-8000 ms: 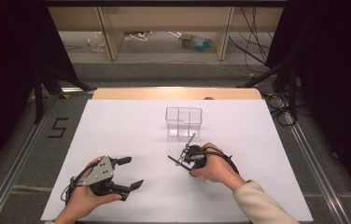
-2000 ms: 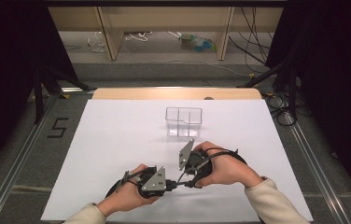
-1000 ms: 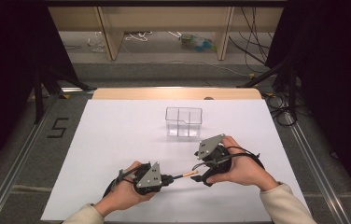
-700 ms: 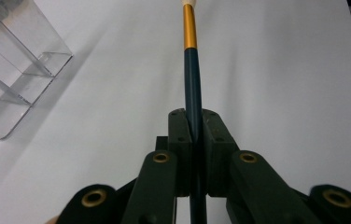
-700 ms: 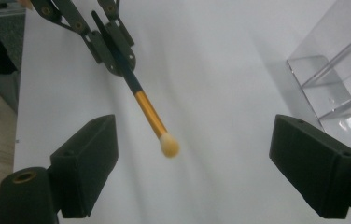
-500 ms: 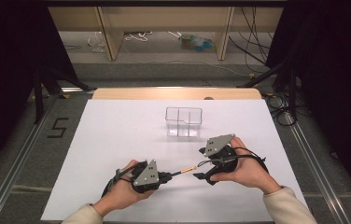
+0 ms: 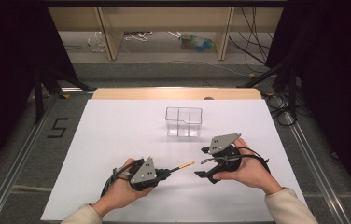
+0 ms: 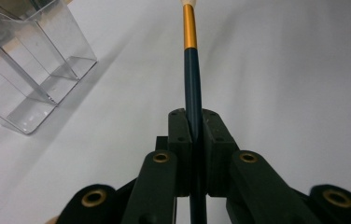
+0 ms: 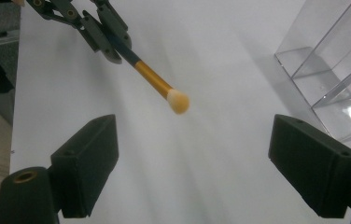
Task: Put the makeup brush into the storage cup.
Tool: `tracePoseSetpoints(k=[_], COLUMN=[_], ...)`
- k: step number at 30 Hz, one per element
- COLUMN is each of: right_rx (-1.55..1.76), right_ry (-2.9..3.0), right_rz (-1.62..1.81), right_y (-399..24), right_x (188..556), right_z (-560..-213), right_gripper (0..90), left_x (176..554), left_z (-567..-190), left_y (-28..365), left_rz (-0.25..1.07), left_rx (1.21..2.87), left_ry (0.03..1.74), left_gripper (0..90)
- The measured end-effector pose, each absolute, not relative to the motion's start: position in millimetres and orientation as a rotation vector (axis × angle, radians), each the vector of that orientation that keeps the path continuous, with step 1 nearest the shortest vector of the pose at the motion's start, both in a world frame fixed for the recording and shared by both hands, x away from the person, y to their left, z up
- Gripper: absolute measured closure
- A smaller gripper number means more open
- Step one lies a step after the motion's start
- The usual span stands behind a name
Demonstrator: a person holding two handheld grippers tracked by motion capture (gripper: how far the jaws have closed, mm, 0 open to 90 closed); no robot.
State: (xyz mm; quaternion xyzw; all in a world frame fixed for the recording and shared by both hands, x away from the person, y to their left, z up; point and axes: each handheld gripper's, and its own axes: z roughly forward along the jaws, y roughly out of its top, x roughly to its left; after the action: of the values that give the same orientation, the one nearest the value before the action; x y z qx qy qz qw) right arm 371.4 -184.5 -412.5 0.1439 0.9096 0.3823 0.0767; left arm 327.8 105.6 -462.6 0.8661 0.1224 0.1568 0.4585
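Clear divided box (image 7: 183, 122) stood alone as the one obstacle on the white table (image 7: 117, 130), open table all round it, brush (image 7: 183, 166) jutting across the gap nearer the person, wide bare table left of the box, narrower strip right.

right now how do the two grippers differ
The left gripper is shut on a dark-handled brush; the right gripper is open, with nothing between its jaws. The left gripper points its brush tip toward the right gripper, which faces back at it. The left sits nearer the table's front edge; the right is closer to the clear box. Both are black, hand-held and carry a grey plate.
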Motion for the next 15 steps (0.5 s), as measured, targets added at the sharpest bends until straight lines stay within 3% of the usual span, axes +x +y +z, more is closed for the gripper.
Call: tracePoseSetpoints(k=[15], right_rx=[0.487], right_ry=[2.666], right_rz=[1.256], right_y=[-183.2], right_x=[370.8], right_z=[-420.0], right_gripper=[18.4], left_x=[330.4], left_z=[-456.3], left_y=[109.7], left_rz=[0.419], left_rx=[2.009], left_ry=[0.382], left_gripper=[83.7])
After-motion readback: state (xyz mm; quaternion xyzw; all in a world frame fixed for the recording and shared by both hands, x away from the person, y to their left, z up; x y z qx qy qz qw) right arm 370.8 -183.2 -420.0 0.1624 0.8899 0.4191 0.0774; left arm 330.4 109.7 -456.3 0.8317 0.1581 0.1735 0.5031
